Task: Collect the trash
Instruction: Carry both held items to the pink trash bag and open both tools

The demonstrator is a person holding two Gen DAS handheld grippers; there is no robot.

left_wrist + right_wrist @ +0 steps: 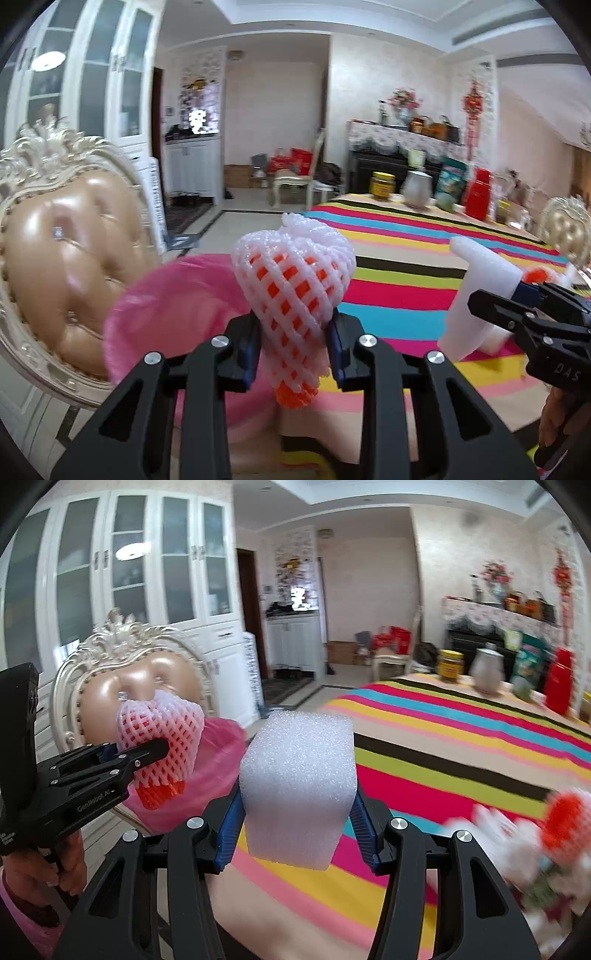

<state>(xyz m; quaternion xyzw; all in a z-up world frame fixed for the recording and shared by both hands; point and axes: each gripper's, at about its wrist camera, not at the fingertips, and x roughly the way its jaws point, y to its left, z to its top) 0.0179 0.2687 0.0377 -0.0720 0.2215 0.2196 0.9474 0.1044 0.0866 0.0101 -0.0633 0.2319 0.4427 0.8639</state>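
In the left wrist view the left gripper (pixel 293 345) clamps a net (pixel 295 280) just beside the pink bag (pixel 162 306), contents hidden, so dropping comes next, while in the right wrist view the right gripper (pixel 295 830) clamps a foam block (pixel 299 782) near that bag (pixel 218 768), more trash (pixel 535 834) lying well apart.

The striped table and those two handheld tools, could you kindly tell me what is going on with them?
A person is collecting trash with a handheld tool in each hand. The left tool is clamped on a white-and-orange foam fruit net, and the right tool on a white foam block. Both are held above the edge of the striped tablecloth, near a pink-lined bin beside an ornate chair. More netting lies on the table.
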